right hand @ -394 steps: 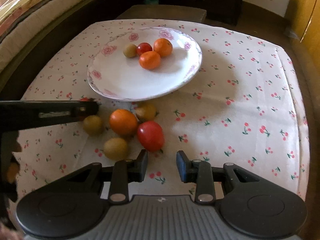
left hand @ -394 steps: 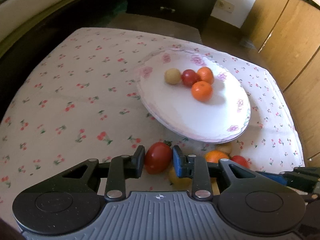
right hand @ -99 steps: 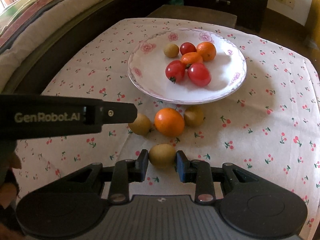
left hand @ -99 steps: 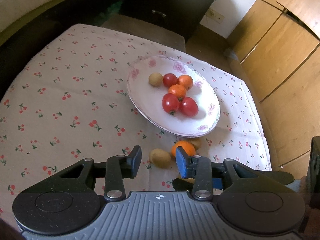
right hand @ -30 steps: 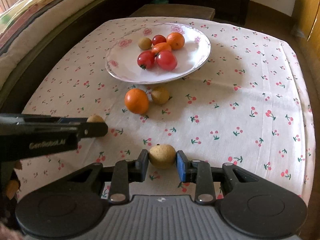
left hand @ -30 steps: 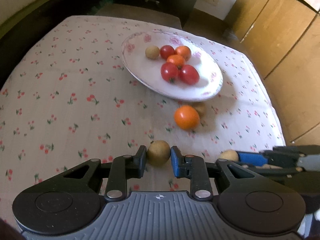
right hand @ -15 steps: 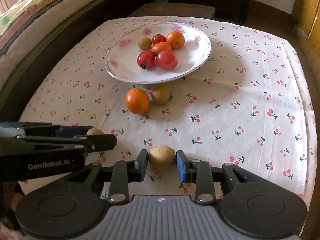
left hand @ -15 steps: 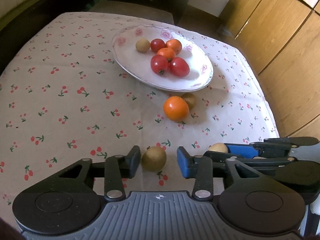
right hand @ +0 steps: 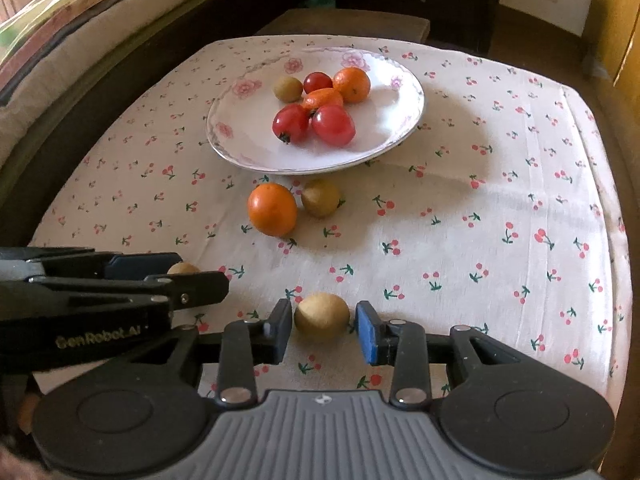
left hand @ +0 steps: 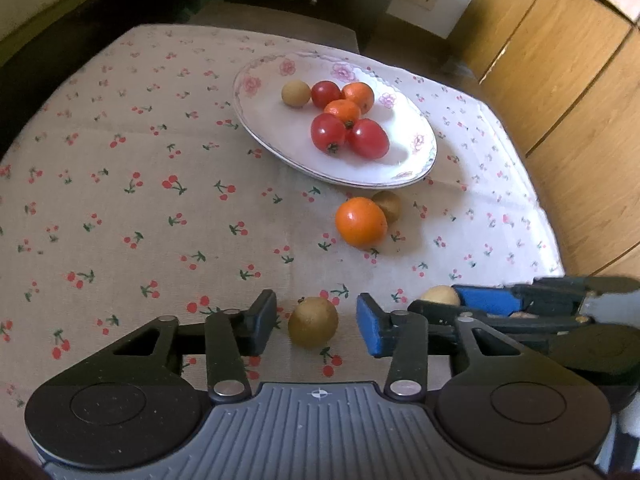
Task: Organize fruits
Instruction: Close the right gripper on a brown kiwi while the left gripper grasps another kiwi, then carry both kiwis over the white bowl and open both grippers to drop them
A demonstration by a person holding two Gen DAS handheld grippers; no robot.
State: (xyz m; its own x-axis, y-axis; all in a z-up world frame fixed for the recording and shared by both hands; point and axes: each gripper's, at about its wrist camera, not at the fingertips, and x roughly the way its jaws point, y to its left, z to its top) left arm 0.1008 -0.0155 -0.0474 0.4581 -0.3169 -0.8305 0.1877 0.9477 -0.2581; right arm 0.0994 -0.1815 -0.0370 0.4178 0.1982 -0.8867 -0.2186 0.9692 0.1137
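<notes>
A: Any writing to read?

B: "GenRobot.AI" on the side of the left tongs point(right hand: 200, 280). Nothing else.

A: Count the fruit.

B: On the plate point(left hand: 416, 160): three tomatoes point(left hand: 328, 133), two oranges point(left hand: 342, 110), one brown fruit point(left hand: 296, 93). Just in front of the plate, on the cherry-print cloth point(left hand: 120, 200) over the desk: one orange point(left hand: 361, 221) touching one brown fruit point(left hand: 386, 205).

A: And the tongs?

B: Left tongs apart, a brown fruit point(left hand: 313, 327) loose between them, nearer than the plate. Right tongs point(right hand: 324, 330) have just been opening; another brown fruit point(right hand: 322, 318) lies between, untouched.
</notes>
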